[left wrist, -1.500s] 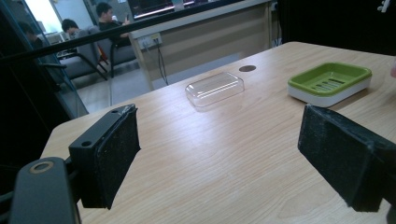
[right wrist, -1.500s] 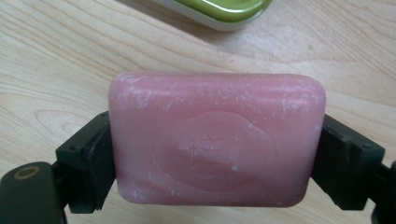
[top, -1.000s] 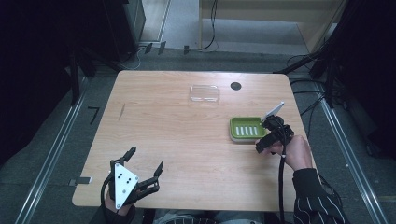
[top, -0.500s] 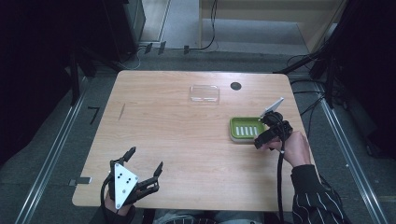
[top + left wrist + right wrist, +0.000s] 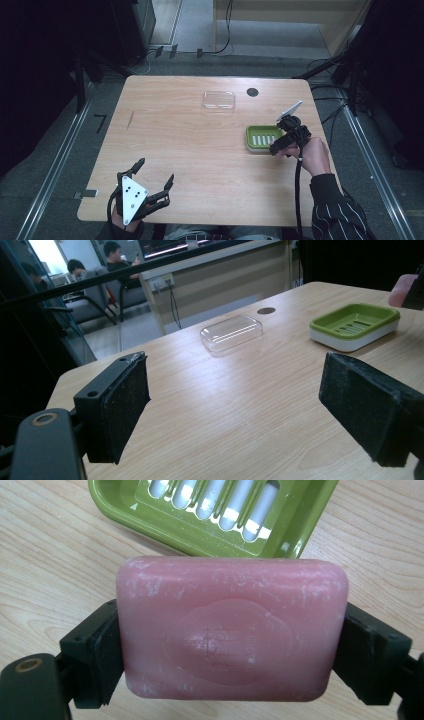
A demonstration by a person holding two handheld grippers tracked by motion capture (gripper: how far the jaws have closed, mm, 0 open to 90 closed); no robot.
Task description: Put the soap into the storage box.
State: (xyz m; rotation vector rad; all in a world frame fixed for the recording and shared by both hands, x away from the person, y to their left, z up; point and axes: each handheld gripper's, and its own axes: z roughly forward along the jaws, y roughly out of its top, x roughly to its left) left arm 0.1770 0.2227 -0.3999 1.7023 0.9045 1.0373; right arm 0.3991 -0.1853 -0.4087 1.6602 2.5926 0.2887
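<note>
Right gripper view shows my right tongs [image 5: 232, 650] pinching the pink soap bar [image 5: 232, 630] by its short ends, just short of the green soap dish [image 5: 115, 510]. It's smooth, rounded and chalky; I judge it could slip or clip the dish rim. Left tongs [image 5: 152, 175] sit spread, well apart from the dish.

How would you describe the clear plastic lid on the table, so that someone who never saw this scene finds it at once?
Start at the wooden table and look along its far edge, near the small dark round hole. The clear lid lies flat just to the left of that hole, apart from everything else. Unlike the green soap dish nearer the right tool, it is see-through and colourless.
</note>
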